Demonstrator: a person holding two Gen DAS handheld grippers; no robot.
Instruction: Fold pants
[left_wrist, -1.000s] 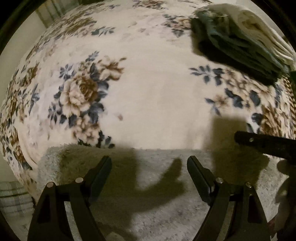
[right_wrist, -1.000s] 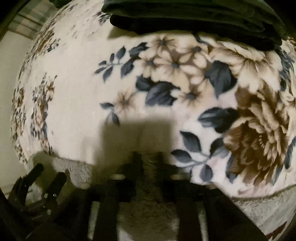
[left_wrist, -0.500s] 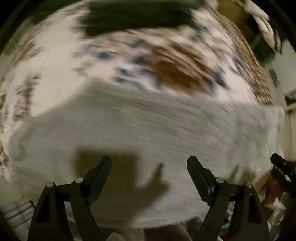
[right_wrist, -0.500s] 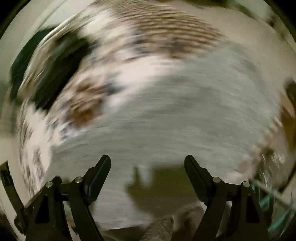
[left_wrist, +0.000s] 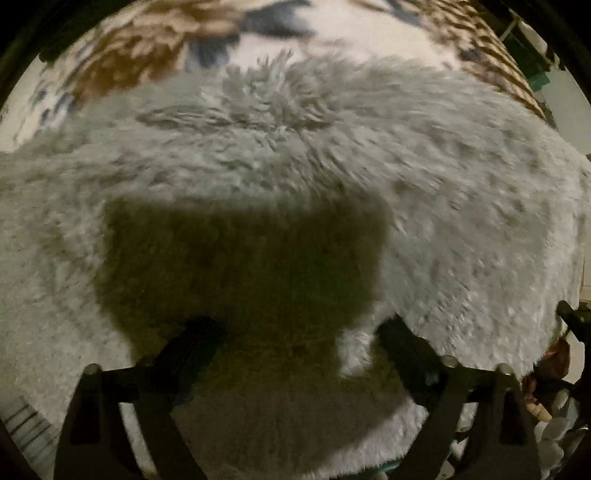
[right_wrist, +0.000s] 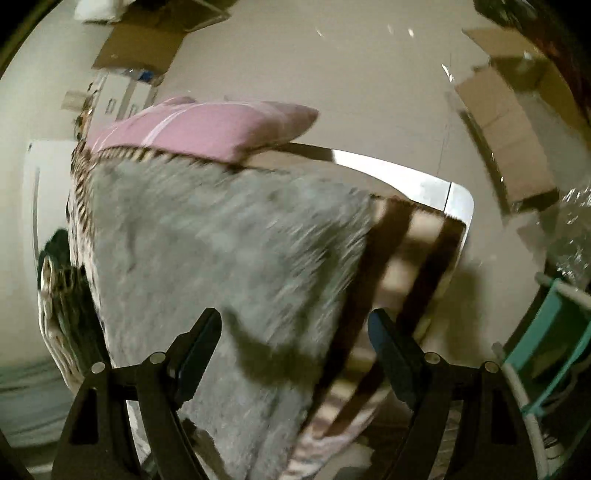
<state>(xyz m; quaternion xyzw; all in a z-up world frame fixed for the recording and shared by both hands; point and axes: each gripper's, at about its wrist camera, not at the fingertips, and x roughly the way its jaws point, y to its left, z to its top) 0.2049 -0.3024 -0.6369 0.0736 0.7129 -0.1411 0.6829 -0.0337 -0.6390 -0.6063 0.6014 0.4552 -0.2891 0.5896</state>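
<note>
The pants are a grey fluffy fleece garment (left_wrist: 295, 158) spread on a floral bedspread (left_wrist: 122, 55). In the left wrist view they fill most of the frame, with a tufted bump near the top. My left gripper (left_wrist: 299, 347) is open and hovers close above the fleece, casting a dark shadow on it. In the right wrist view the same grey fleece (right_wrist: 221, 258) lies along the bed. My right gripper (right_wrist: 293, 339) is open and empty above its near edge.
A pink pillow (right_wrist: 199, 127) lies at the far end of the bed. The bedspread's striped border (right_wrist: 399, 266) hangs at the bed's right edge. A teal and white rack (right_wrist: 546, 354) stands to the right. Cardboard boxes (right_wrist: 495, 107) sit on the floor.
Both grippers have swung right along the bed. The right gripper, shut a second ago, has opened. The left gripper has dropped closer to the fleece.
</note>
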